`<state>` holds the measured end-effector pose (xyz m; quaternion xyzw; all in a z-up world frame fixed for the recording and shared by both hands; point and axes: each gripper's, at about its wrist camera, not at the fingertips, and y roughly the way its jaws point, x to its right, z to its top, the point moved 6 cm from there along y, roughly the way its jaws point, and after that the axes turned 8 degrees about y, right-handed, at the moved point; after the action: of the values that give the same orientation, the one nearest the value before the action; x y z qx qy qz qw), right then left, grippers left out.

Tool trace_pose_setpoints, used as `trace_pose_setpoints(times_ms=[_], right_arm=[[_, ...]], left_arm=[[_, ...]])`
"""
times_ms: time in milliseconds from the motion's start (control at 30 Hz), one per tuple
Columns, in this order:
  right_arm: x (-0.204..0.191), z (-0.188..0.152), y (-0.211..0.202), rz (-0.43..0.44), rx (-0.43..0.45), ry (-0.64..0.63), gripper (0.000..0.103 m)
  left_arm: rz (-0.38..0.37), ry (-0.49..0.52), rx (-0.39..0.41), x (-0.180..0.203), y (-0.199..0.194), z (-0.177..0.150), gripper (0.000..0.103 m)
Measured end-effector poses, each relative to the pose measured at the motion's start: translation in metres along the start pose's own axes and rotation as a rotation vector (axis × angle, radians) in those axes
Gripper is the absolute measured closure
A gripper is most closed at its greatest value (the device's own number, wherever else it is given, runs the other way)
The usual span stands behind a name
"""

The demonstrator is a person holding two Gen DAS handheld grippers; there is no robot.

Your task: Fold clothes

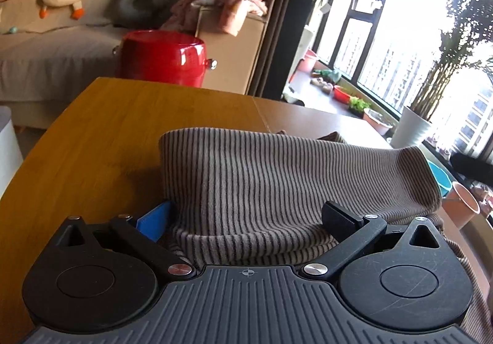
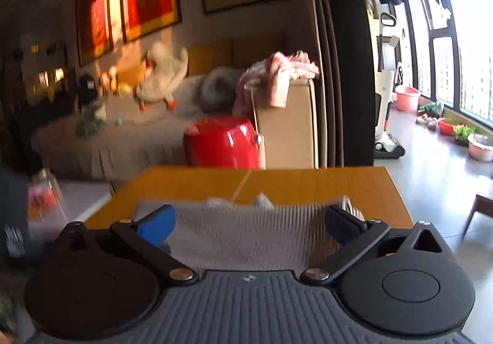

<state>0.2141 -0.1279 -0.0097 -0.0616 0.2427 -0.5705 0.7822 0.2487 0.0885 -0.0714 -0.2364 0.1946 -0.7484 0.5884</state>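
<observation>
A brown and grey striped knit garment lies on the wooden table, with its far edge raised in a fold. My left gripper is open just over its near part. The cloth bulges between the blue finger and the black finger, and neither pinches it. In the right wrist view the same garment looks blurred and flat on the table. My right gripper hangs open above its near edge, with the fingers wide apart.
Beyond the table stand a red round bin, a cardboard box draped with pink cloth, and a grey sofa with plush toys. To the right are large windows, a white plant pot and basins on the floor.
</observation>
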Motion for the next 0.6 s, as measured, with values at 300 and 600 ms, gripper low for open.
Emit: trace_pose_setpoints(times_ms=[300,600], right_arm=[[0.031,-0.034,0.041,-0.070,-0.134,0.108,0.000],[0.032,-0.037,0.043,-0.069,-0.140,0.097,0.000]], left_arm=[[0.005,0.022,-0.027,0.003,0.001,-0.001,0.000],[0.030,0.081,-0.064,0.010,0.005,0.000,0.000]])
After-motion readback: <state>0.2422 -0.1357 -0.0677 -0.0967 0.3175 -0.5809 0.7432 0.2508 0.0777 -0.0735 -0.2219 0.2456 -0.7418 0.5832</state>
